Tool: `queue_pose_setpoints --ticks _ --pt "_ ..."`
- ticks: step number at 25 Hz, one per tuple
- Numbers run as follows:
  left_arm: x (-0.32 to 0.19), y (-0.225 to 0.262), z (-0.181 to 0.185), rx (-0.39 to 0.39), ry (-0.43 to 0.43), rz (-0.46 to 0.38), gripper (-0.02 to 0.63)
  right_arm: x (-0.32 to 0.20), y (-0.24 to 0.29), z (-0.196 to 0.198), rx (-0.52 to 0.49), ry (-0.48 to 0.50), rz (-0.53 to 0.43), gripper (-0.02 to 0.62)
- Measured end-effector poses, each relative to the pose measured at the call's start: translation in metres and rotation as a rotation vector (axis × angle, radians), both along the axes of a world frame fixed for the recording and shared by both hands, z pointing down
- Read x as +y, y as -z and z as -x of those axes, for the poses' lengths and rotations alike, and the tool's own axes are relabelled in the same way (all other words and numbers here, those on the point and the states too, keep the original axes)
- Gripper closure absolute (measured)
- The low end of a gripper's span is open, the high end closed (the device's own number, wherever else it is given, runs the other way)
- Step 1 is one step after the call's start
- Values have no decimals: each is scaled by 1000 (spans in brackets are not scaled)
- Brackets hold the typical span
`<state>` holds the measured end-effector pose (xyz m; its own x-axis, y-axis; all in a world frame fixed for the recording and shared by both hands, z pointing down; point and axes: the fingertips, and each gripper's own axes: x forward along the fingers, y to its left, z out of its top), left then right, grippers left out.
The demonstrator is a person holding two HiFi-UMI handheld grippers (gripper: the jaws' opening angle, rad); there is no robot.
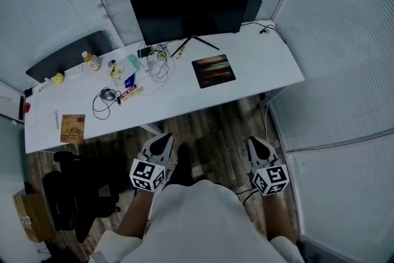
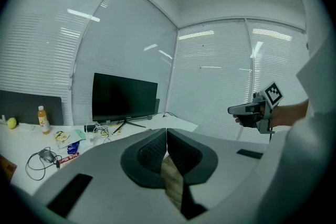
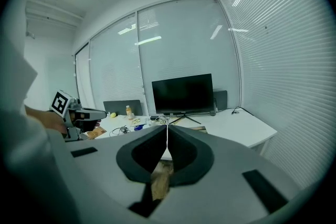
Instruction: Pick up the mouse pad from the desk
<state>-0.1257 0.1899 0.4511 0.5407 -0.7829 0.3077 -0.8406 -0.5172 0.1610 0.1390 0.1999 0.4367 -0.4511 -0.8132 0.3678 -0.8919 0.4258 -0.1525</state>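
The mouse pad (image 1: pixel 213 70), a dark rectangle with a blurred orange band, lies flat on the white desk (image 1: pixel 258 64) to the right of the monitor stand. Both grippers hang over the wooden floor in front of the desk, well short of the pad. My left gripper (image 1: pixel 163 142) is shut with nothing in it, its jaws meeting tip to tip (image 2: pixel 166 130). My right gripper (image 1: pixel 257 143) is also shut and empty (image 3: pixel 167 126). A corner of the mouse pad (image 3: pixel 202 129) peeks out just past the right jaw in the right gripper view.
A black monitor (image 1: pixel 191 12) stands at the desk's back. Left of it lie tangled cables (image 1: pixel 106 98), snack packets, a bottle (image 1: pixel 90 60), a yellow ball (image 1: pixel 58 78) and an orange booklet (image 1: pixel 72 127). A black chair (image 1: pixel 71 191) stands at the lower left; glass walls with blinds enclose the room.
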Motion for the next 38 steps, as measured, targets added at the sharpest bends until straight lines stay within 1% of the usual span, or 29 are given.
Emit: queue_pose_setpoints --ticks 7,15,19,26,32,38 --pt "-48 -14 10 -5 -33 44 588 -43 -12 11 11 -27 36 568" --pt "-104 -26 24 -7 -98 80 588 -88 -22 26 32 -75 79 568" --pt "-131 -32 34 -2 -132 87 588 -107 -24 41 37 -83 84 568" --pt "-169 -40 46 7 -197 83 588 -135 -24 60 66 -126 80 568" --pt "-190 -41 54 31 -210 81 588 -150 -22 67 91 -140 85 568" --pt "-203 -46 49 50 -219 88 588 -161 -23 62 101 -161 88 568"
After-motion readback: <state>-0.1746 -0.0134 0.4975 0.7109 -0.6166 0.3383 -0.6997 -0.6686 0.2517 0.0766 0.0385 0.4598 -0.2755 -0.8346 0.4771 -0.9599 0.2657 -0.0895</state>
